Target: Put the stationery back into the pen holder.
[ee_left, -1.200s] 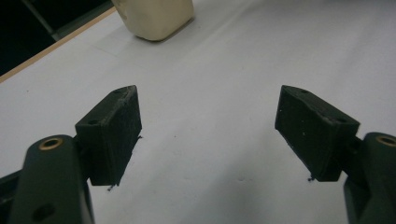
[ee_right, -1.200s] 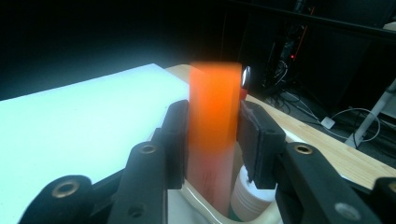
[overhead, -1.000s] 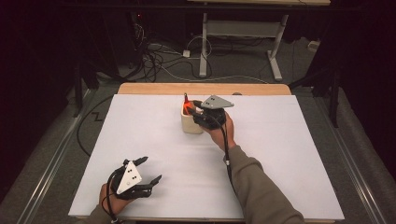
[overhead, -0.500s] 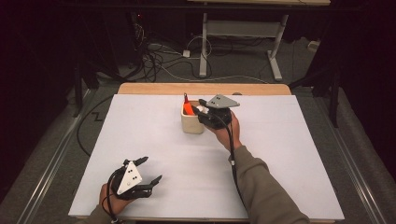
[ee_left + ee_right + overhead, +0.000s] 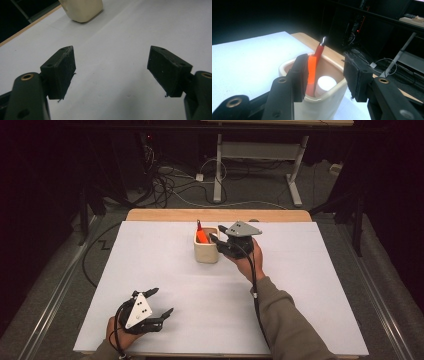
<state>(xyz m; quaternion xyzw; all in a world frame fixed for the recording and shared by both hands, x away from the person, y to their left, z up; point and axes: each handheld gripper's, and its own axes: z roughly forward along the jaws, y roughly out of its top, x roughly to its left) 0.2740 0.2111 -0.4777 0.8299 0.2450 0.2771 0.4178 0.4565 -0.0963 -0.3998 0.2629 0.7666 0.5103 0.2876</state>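
While the cup (image 5: 206, 251) already holds an orange marker (image 5: 312, 72), a red pen (image 5: 319, 50) and a white piece (image 5: 325, 83), the right gripper (image 5: 325, 75), jaws just opening with nothing between them, hovers at its rim; the left gripper (image 5: 159, 302) waits agape, well nearer the person.

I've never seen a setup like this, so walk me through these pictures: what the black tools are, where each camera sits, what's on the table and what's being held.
A person holds a hand-held two-jaw claw in each hand. The high view looks down on the white table. The other two cameras ride on the claws and look along their jaws.

The left claw rests near the table's front edge, jaws wide apart with nothing between them.

The right claw is at a cream cup. Its jaws have just been opening and press on nothing. One jaw is inside the cup, the other outside its rim. In the cup stand an orange marker, a red pen and something white and round-topped.
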